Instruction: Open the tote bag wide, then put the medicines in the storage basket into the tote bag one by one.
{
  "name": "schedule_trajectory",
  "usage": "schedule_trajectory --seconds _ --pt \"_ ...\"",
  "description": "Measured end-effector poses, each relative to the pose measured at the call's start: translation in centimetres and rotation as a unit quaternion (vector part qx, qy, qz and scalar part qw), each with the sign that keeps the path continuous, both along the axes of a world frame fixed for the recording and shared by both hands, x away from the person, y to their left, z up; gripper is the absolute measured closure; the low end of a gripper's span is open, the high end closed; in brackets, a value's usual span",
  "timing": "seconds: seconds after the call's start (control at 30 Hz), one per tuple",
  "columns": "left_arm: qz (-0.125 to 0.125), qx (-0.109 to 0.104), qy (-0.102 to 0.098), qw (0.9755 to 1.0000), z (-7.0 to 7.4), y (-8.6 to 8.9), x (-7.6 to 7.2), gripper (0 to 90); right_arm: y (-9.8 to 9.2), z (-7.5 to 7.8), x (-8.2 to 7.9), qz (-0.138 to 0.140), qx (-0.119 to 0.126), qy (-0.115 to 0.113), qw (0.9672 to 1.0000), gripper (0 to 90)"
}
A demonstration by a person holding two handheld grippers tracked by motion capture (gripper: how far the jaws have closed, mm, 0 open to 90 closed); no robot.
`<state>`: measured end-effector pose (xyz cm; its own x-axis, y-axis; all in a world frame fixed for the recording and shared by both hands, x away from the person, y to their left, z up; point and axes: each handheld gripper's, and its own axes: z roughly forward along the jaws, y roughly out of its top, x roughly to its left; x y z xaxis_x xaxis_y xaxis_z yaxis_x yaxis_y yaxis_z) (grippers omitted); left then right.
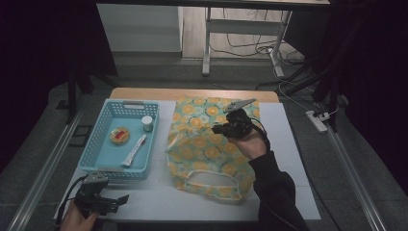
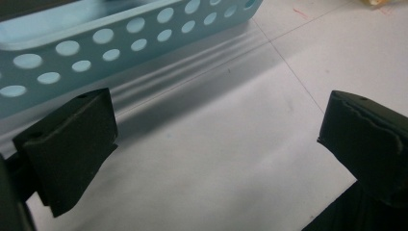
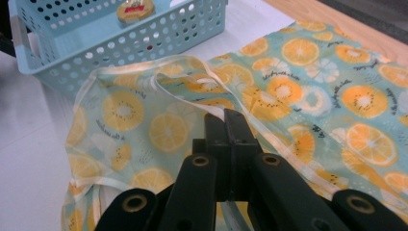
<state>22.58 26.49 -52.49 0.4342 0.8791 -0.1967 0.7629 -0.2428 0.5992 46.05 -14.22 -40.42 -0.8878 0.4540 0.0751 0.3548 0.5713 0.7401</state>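
A teal bag printed with orange slices lies on the white mat in the middle of the table. My right gripper hovers over its upper part, held in a dark-sleeved hand. In the right gripper view the jaws are shut, with the bag's white hem running into their tips and the cloth drawn up toward them. My left gripper rests at the table's near left corner. Its jaws stand wide open over bare mat, just in front of the blue basket.
The blue perforated basket at the left holds a round yellow disc, a small white jar and a white tube. A wooden table edge runs along the back. A power strip lies on the floor at the right.
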Motion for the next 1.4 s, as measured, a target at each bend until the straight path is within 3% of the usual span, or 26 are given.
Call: schedule_trajectory --seconds 0.47,0.97,1.27,1.4 --pt "0.001 -0.003 0.002 1.0 0.0 0.0 0.0 0.1 0.3 1.2 0.3 -0.007 0.005 -0.012 0.9999 90.0" --pt "-0.001 -0.014 -0.001 0.9999 0.0 0.2 0.0 0.0 0.6 0.2 0.0 -0.001 0.002 -0.013 0.9999 90.0" --pt "0.005 -0.029 -0.001 0.9996 0.1 0.6 -0.1 0.0 0.2 0.3 0.0 0.001 0.009 -0.015 0.9998 90.0" --pt "0.008 -0.026 -0.002 0.9996 0.3 0.6 -0.1 0.0 0.0 0.1 0.1 0.001 0.009 -0.015 0.9998 90.0"
